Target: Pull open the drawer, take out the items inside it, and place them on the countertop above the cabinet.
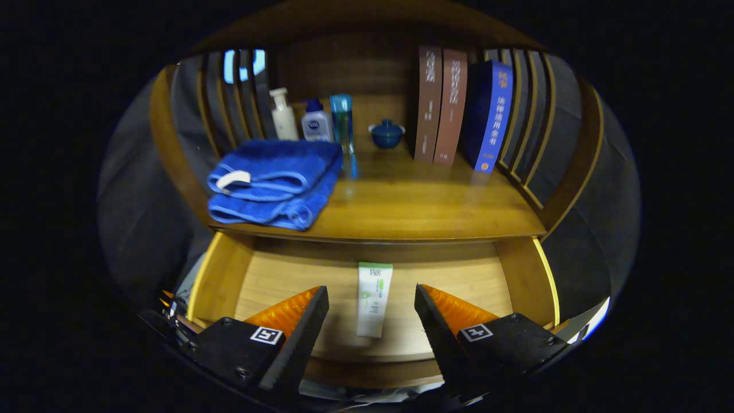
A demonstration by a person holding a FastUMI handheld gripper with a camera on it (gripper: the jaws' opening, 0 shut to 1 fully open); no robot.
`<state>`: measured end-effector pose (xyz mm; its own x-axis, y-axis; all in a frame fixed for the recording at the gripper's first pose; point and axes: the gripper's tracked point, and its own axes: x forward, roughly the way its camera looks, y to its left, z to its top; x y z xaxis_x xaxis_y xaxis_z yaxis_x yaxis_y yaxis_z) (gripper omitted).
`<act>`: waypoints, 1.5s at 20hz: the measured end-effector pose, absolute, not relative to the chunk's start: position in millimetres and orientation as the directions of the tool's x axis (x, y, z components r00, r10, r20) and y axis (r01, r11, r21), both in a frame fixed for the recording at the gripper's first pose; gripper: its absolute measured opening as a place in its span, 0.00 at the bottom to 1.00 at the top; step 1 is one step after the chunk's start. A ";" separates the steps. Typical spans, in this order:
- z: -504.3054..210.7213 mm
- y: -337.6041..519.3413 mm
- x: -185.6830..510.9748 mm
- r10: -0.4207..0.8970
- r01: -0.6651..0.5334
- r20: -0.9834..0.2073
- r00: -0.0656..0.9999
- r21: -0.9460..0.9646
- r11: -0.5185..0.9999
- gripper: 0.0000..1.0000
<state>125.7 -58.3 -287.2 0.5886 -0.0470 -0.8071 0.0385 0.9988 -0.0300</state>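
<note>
- Your tongs stand wide apart and hold nothing; both fingers hover above the drawer's front edge.
- The drawer is pulled open beneath the bench, its wooden floor bare except for one item.
- A tube lies flat on the drawer floor, lengthwise front to back, in the middle of the drawer. You see it between your two fingers and just ahead of them, touching neither.
- The tube's far end sits near the drawer's back, just under the bench's front edge.
- On the bench, a folded towel lies at the front left corner, reaching to the front edge.
- Behind the towel, along the back left, three bottles stand upright in a row: a cream bottle, a squat bottle and a tall bottle, close together.
- A lidded cup sits at the back, in the middle, apart from the bottles.
- To the right of the cup, three books stand upright against the back right, the rightmost leaning slightly.
- Slatted side panels rise at both ends of the bench.
</note>
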 end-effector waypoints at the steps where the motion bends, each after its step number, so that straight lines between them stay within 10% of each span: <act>1: -300.9 -59.8 127.4 -0.052 0.036 -0.836 0.547 -0.039 0.999 0.96; 13: -370.4 -64.1 124.6 -0.083 0.034 -0.972 0.222 -0.077 0.996 0.97; 16: -377.1 -60.5 128.0 -0.059 0.022 -0.980 0.190 -0.056 0.998 0.77; 22: -374.0 -55.9 133.8 -0.041 0.018 -0.972 0.232 -0.038 0.999 0.47; 30: -328.8 -56.6 107.6 0.049 -0.004 -0.947 0.318 0.051 0.999 0.48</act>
